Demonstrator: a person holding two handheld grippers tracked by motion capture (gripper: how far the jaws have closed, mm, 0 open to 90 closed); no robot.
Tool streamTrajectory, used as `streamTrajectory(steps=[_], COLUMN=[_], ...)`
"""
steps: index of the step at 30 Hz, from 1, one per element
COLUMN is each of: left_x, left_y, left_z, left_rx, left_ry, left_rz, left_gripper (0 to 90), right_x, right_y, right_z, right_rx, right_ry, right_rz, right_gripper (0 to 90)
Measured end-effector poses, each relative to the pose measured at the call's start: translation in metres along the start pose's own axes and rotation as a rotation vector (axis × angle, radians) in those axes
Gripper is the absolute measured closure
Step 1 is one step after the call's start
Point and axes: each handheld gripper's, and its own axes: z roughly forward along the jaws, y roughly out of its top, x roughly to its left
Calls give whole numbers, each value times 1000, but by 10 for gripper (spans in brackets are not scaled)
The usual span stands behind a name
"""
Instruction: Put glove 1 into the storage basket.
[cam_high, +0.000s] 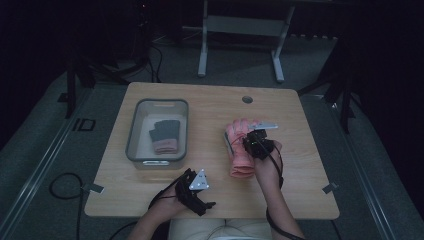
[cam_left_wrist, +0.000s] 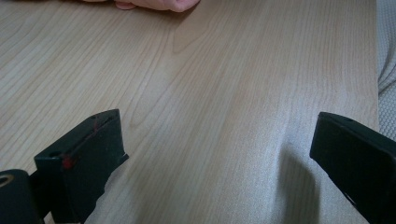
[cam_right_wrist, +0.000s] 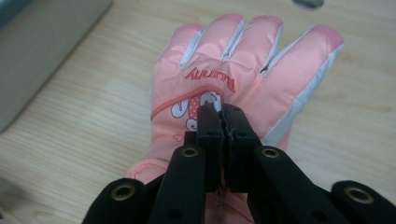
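The table (cam_high: 210, 100) filled the middle of the high view. A grey bin (cam_high: 134, 131) sat left of centre, holding a dark-and-pink glove (folded, it seemed) (cam_high: 164, 136). Right of centre lay the pink glove (cam_right_wrist: 243, 70), fingers toward the top of the frame. The right gripper (cam_right_wrist: 221, 114) was clamped on its back, jaws pressed together. The left gripper (cam_left_wrist: 219, 144) rested at the lower centre edge, jaws wide apart over bare wood.

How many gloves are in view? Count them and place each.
2. One pink glove lies on the table, pinched by the right tongs. One dark-and-pink glove lies in the grey bin; another could be hidden beneath it.
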Motion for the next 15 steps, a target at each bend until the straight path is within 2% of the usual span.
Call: streamTrajectory(steps=[9, 15], left_x=[-1, -1], left_y=[0, 1], left_z=[0, 1], left_rx=[5, 1], left_ry=[0, -3], left_rz=[5, -8], left_gripper=[26, 25], right_x=[3, 1], right_y=[-7, -3], right_z=[25, 20], right_rx=[41, 20], right_ry=[5, 19], right_rz=[-2, 2], right_gripper=[845, 768])
